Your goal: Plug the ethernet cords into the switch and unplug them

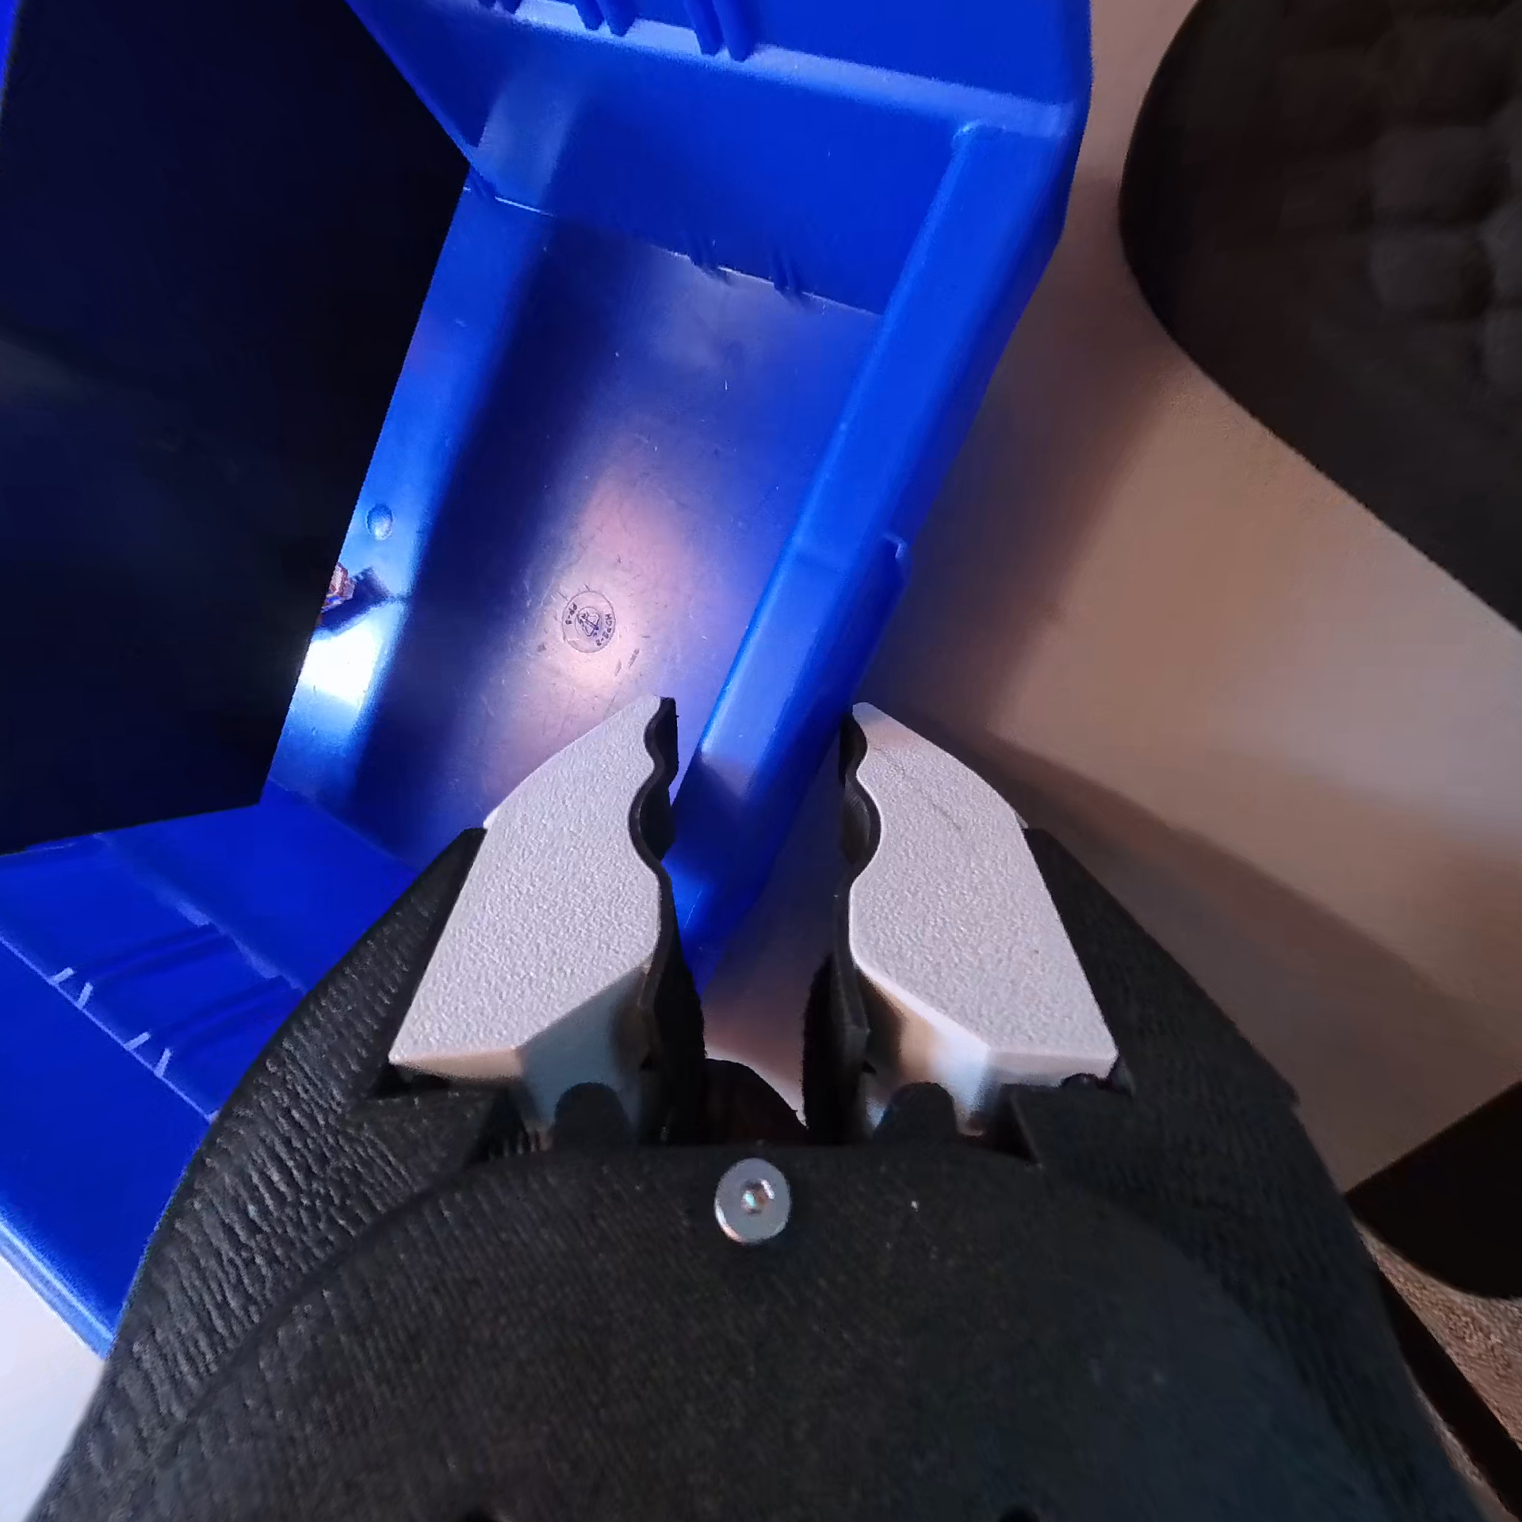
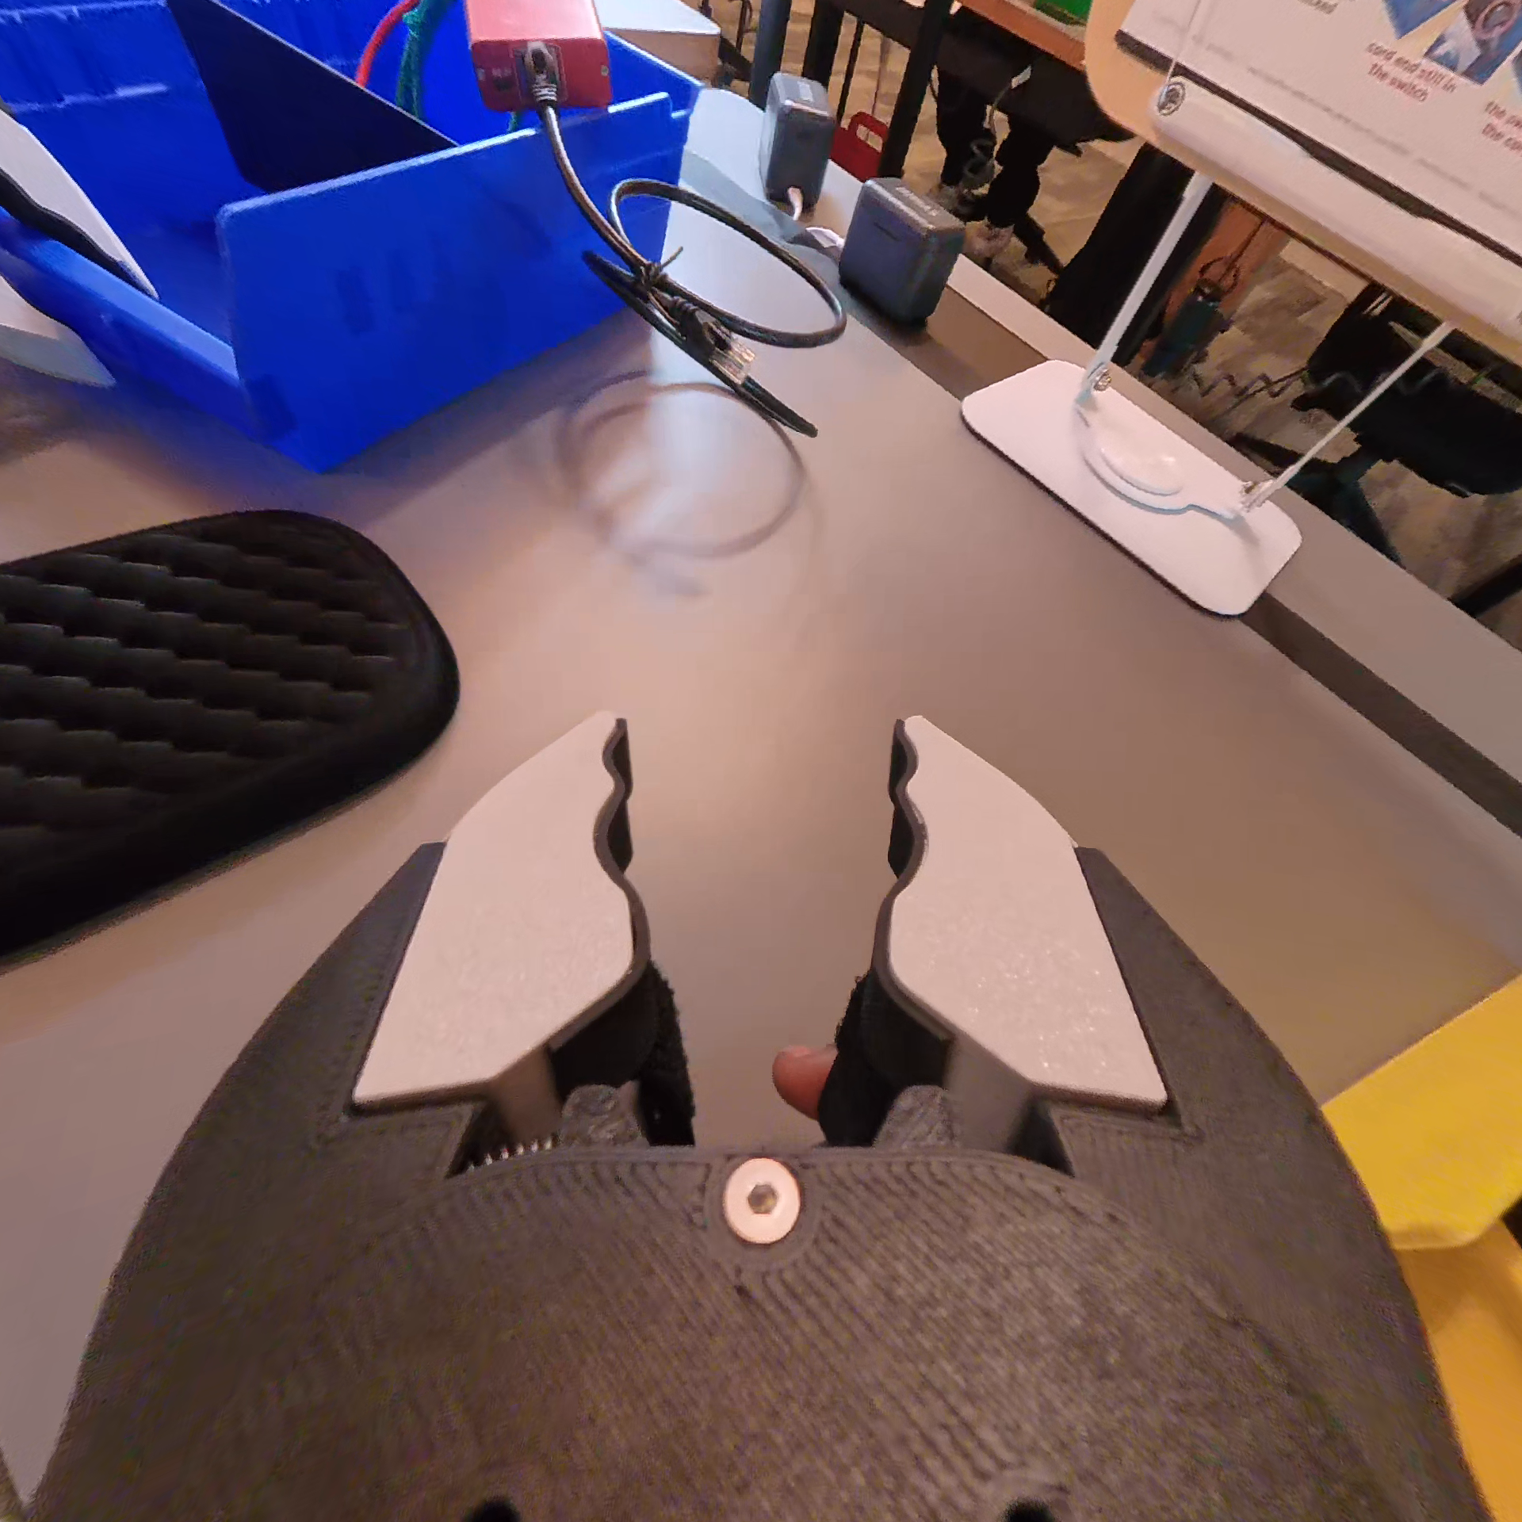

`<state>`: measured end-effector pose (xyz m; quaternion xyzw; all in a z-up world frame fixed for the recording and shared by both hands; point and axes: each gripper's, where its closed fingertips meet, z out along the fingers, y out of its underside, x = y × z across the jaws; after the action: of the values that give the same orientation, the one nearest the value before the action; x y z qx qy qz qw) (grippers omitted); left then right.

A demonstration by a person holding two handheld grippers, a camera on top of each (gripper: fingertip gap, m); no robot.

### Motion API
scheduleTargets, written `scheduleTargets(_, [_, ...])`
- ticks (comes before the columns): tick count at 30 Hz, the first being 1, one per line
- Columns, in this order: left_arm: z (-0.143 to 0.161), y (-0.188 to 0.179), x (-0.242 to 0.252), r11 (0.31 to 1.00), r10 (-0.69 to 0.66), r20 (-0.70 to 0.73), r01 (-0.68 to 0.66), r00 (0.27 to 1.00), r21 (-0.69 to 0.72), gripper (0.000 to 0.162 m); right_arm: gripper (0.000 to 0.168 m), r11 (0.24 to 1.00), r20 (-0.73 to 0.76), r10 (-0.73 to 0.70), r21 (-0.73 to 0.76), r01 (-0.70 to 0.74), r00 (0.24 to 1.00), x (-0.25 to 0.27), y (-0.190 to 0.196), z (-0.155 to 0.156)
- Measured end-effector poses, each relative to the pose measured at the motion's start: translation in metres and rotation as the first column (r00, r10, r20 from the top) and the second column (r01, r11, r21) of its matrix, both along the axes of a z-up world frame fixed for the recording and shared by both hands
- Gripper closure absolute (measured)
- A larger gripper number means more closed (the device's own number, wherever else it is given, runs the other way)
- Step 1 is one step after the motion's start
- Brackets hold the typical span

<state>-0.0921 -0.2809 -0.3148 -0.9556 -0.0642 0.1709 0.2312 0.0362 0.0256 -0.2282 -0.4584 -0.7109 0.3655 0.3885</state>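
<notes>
You held the left gripper [image 1: 758, 725] at the near right wall of the blue bin [image 1: 898, 428], its 2 fingers straddling that wall with a narrow gap on each side; whether they actually pinched the plastic cannot be told from the left wrist view. That placement probably served to steady the bin, since the red switch [image 2: 539, 49] sat on the bin's far rim and any pull on a plug would otherwise drag it. The compartment below the left gripper held nothing visible. You kept the right gripper [image 2: 758, 741] spread wide and empty, low over the bare grey table [image 2: 947, 642], well short of the cords, which suggested an approach rather than a grasp. 1 black ethernet cord [image 2: 576, 181] was seated in a port on the switch face and hung down in a tied coil, its free plug [image 2: 729, 350] dangling just beside the bin's right wall. A 2nd, pale cord [image 2: 683, 478] lay blurred on the table near that coil. The black mesh pad [image 2: 189, 675] lay at the left, clear of your path.
</notes>
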Motion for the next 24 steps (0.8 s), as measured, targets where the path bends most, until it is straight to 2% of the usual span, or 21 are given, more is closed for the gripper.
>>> scheduleTargets(6, [0.0,-0.013,0.009,0.999,0.023,0.037,-0.022,0.999,-0.031,0.124,0.09,1.0,-0.012,0.013,-0.023,-0.013,1.0,-0.005,-0.008,0.001])
scheduleTargets(8, [0.01,-0.005,0.016,0.999,0.002,0.039,-0.004,0.999,0.045,0.123,0.084,0.999,-0.018,0.025,-0.024,-0.026,1.0,-0.006,-0.011,0.002])
scheduleTargets(12, [0.065,0.024,0.036,0.953,-0.08,0.01,0.073,0.997,0.293,0.116,0.079,0.999,-0.035,0.034,-0.035,-0.036,0.999,-0.005,-0.012,0.004])
scheduleTargets(15, [0.112,0.043,0.036,0.9,-0.074,-0.015,0.073,0.997,0.429,0.088,0.079,0.997,-0.055,0.034,-0.062,-0.037,0.998,-0.004,-0.011,0.005])
scheduleTargets(17, [0.135,0.053,0.021,0.872,-0.012,-0.034,0.027,0.999,0.489,0.069,0.079,0.996,-0.061,0.038,-0.082,-0.043,0.997,-0.003,-0.012,0.004])
scheduleTargets(18, [0.143,0.057,0.01,0.863,0.034,-0.056,-0.001,0.998,0.505,0.066,0.079,0.995,-0.062,0.039,-0.087,-0.044,0.997,-0.003,-0.011,0.004])
scheduleTargets(21, [0.154,0.065,-0.03,0.858,0.171,-0.114,-0.091,0.979,0.506,0.067,0.079,0.995,-0.067,0.039,-0.09,-0.045,0.997,-0.001,-0.009,0.004])
scheduleTargets(24, [0.146,0.072,-0.064,0.856,0.253,-0.065,-0.192,0.965,0.48,0.069,0.079,0.993,-0.082,0.043,-0.103,-0.052,0.996,0.0,-0.007,0.008])
